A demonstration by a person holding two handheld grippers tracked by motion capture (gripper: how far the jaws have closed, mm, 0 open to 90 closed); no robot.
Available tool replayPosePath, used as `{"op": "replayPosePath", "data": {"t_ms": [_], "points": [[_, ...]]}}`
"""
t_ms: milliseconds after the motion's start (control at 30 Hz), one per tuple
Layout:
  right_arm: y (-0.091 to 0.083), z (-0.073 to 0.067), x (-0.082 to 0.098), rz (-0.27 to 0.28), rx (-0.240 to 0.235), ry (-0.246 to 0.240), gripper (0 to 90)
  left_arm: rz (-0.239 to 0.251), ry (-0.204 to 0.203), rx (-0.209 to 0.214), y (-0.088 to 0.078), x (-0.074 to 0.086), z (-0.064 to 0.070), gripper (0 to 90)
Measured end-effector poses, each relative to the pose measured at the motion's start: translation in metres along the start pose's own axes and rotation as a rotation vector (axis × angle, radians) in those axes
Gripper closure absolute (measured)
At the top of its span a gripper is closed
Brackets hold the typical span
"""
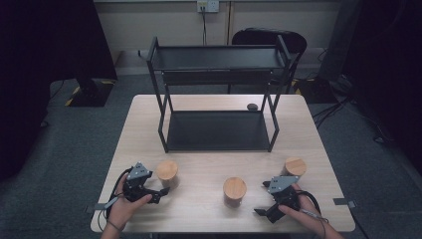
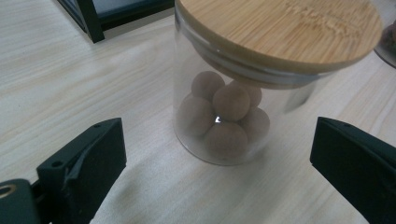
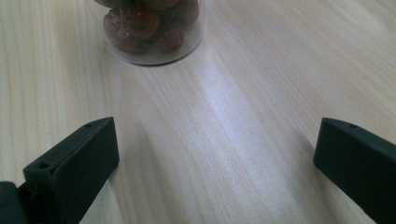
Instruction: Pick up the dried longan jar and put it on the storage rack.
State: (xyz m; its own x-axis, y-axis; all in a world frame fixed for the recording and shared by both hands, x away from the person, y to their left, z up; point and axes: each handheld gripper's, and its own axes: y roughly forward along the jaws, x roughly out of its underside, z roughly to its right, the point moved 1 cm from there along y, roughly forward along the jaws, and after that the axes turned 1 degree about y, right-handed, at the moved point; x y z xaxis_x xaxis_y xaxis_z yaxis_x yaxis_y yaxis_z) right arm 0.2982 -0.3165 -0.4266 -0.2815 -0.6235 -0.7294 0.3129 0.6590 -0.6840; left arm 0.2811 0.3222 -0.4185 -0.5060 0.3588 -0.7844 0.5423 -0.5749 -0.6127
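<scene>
Glass jar [image 2: 224,112] of pale balls stands just ahead of the left gripper [image 2: 217,154], jaws spread wide, untouched.

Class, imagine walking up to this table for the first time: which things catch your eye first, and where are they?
A black two-tier rack stands at the table's far side. Nearer, three glass jars with wooden lids stand in a loose row. The left claw gapes toward the left jar of pale balls; the right claw is open toward the middle jar.

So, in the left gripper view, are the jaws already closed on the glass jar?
No. The left gripper stands wide open, its jaws clear of the glass jar on either side.
</scene>
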Motion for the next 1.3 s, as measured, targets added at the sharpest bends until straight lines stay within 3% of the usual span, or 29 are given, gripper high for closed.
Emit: {"op": "replayPosePath", "data": {"t_ms": [467,933,1300], "points": [[0.0,-0.001,0.0,0.0,0.002,0.002,0.0,0.014,-0.002,0.026,0.011,-0.006,0.0,3.8],[0.0,-0.001,0.0,0.0,0.002,0.002,0.0,0.03,0.001,0.024,0.018,-0.008,0.002,4.6],[0.0,-0.001,0.0,0.0,0.002,0.002,0.0,0.036,0.034,0.031,0.028,-0.012,0.007,10.6]]}}
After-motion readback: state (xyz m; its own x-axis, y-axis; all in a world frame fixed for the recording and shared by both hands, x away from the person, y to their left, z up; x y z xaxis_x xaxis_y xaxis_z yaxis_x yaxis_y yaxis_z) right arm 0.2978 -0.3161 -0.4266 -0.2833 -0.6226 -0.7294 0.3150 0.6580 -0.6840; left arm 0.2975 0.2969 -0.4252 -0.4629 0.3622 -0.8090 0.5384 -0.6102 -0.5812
